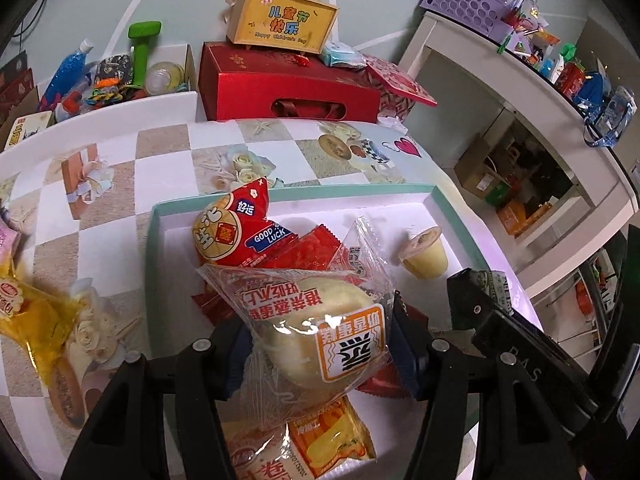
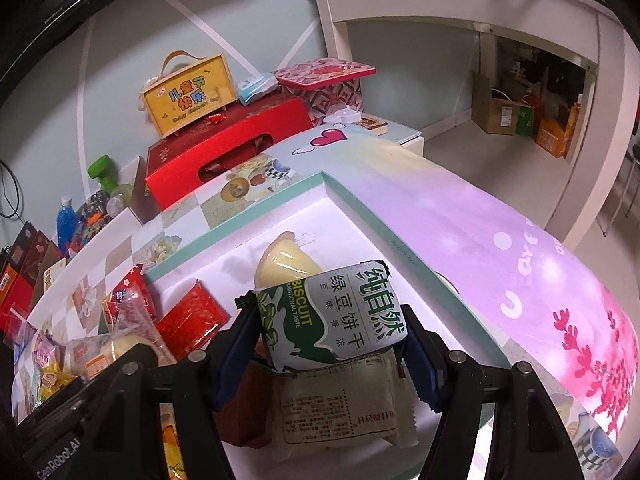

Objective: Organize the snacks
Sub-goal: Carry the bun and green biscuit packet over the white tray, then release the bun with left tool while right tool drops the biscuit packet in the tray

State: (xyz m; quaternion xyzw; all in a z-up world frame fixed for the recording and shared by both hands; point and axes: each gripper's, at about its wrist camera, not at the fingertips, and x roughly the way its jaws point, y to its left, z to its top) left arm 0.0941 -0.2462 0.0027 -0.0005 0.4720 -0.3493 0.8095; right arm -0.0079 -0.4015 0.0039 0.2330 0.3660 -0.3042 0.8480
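My left gripper (image 1: 322, 350) is shut on a clear-wrapped bun pack (image 1: 320, 332) with an orange label, held over the teal-rimmed white box (image 1: 280, 200). Inside the box lie a red peanut bag (image 1: 236, 232), red packets (image 1: 316, 248), a yellow jelly cup (image 1: 424, 252) and an orange snack pack (image 1: 332, 436). My right gripper (image 2: 330, 352) is shut on a green-and-white biscuit pack (image 2: 332, 316), above a beige packet (image 2: 340, 412) in the same box (image 2: 352, 200). The jelly cup (image 2: 288, 264) sits just beyond it. Each view shows the other gripper at its edge.
A red gift box (image 1: 288, 84) with a yellow handled box (image 1: 280, 20) on top stands at the table's back. Yellow snack packs (image 1: 36, 312) lie on the tablecloth left of the box. A white shelf unit (image 1: 520, 92) stands to the right.
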